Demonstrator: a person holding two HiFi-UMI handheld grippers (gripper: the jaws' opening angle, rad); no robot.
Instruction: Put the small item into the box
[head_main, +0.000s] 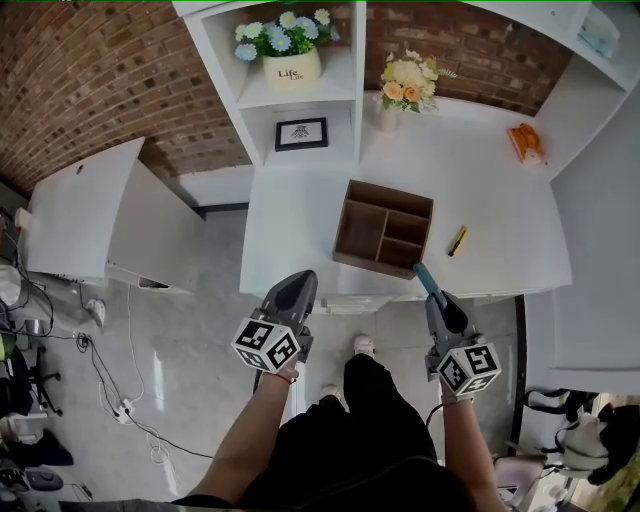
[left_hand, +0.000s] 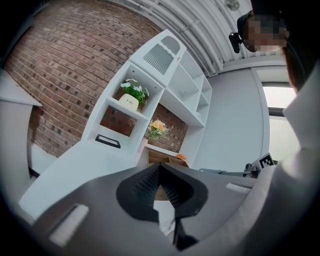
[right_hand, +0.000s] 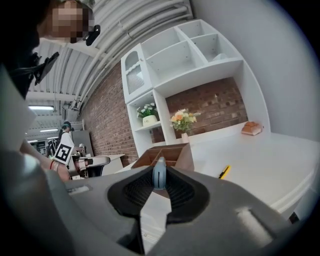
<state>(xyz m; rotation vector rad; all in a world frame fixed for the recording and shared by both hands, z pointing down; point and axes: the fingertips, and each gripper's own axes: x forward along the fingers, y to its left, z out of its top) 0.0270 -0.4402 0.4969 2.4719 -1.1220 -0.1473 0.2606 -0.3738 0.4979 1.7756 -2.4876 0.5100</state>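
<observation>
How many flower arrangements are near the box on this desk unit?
2. Blue-and-white flowers in a pot on the shelf above the picture frame; peach flowers in a vase on the desk behind the box. None appear hidden.

A staged home study inside a larger workspace: a white desk (head_main: 300, 220) with built-in shelves (head_main: 300, 92), brick wall (head_main: 90, 80), potted flowers (head_main: 287, 50), framed picture (head_main: 301, 133); cables (head_main: 120, 390) trail across the grey floor (head_main: 200, 340).

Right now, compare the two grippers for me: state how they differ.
The right gripper is clamped on a small blue item; the left gripper holds nothing, its fingers meeting at the tips. The left gripper sits left of the wooden box, the right gripper by its right corner. Both are dark grey and point toward the white desk.
</observation>
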